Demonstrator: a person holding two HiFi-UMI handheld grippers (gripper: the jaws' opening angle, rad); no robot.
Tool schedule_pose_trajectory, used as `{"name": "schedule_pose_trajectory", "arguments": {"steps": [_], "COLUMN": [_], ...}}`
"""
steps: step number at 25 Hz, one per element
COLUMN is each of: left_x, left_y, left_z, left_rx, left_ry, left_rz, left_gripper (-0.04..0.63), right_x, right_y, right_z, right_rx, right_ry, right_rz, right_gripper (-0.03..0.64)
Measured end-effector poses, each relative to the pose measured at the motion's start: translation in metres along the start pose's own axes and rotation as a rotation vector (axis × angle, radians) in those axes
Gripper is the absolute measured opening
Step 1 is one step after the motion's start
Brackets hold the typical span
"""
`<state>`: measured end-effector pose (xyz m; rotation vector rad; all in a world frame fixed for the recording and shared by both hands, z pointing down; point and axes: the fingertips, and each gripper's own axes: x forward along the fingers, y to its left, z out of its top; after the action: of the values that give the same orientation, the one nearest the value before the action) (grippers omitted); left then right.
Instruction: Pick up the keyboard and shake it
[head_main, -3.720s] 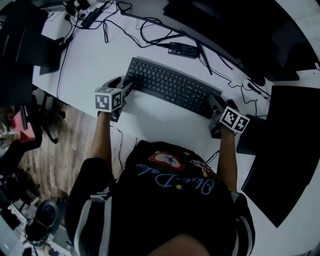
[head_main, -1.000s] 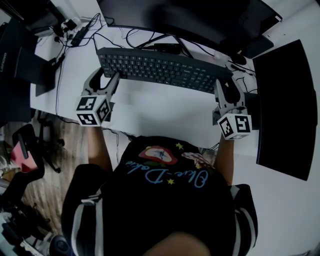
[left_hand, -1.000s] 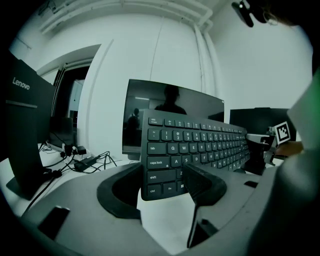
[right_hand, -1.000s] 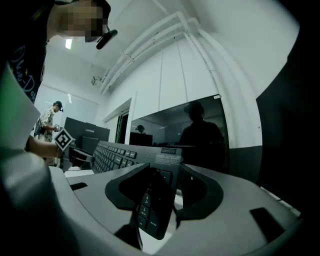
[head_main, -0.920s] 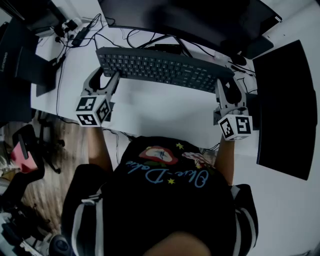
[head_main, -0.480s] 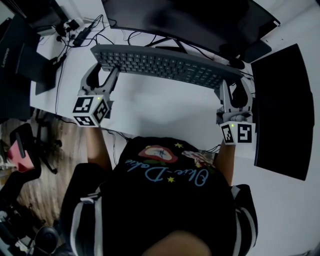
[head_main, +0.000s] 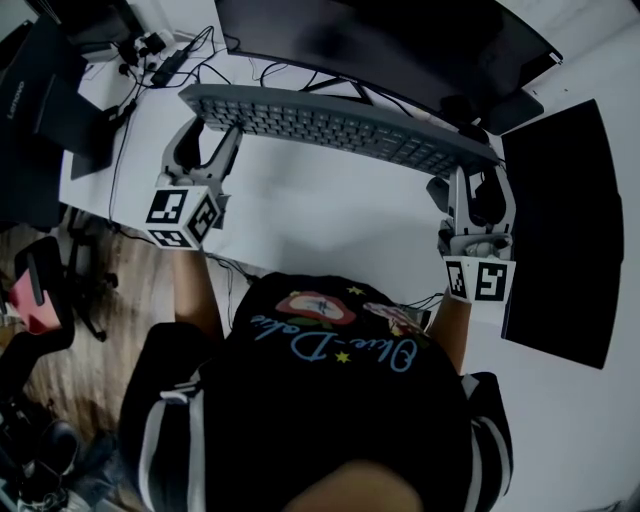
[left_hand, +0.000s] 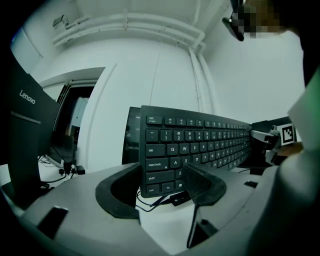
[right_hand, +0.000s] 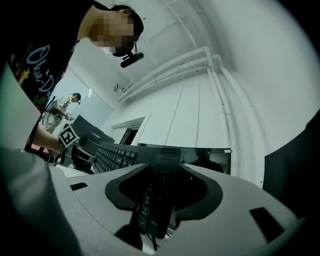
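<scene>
Since kbd (head_main: 330, 125) hangs clear of desk (head_main: 330, 225), long axis running across btwn both claws, L gripper (head_main: 205, 135) clamps its left end, R gripper (head_main: 478, 182) its right; shake needs both together.

both forearms reach away from the torso, well apart. the left gripper (head_main: 203, 135) points about level, the right gripper (head_main: 473, 185) tips slightly upward; each has its jaws clamped on an end of the keyboard (head_main: 340, 125).
</scene>
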<state>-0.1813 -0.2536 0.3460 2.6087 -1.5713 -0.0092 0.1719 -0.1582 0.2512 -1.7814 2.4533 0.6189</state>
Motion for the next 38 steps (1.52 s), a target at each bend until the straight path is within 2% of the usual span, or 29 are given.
{"name": "schedule_pose_trajectory", "arguments": {"steps": [22, 32, 36, 38], "left_x": [0.006, 0.005, 0.005, 0.005], "left_y": [0.012, 0.010, 0.008, 0.010], "left_z": [0.031, 0.045, 0.048, 0.050], "left_rx": [0.116, 0.172, 0.156, 0.164], "left_ry": [-0.147, -0.224, -0.216, -0.244], "left_rz": [0.071, 0.076, 0.079, 0.078], "left_gripper": [0.247, 0.247, 0.247, 0.247], "right_x": [0.001, -0.006, -0.007, -0.007], "right_y": [0.006, 0.005, 0.006, 0.007], "right_z": [0.020, 0.025, 0.026, 0.028], "right_rx": [-0.018, -0.011, -0.015, -0.016], "right_ry": [-0.063, -0.091, -0.097, -0.104], "right_rz": [0.020, 0.014, 0.012, 0.012], "right_gripper": [0.147, 0.146, 0.143, 0.143]}}
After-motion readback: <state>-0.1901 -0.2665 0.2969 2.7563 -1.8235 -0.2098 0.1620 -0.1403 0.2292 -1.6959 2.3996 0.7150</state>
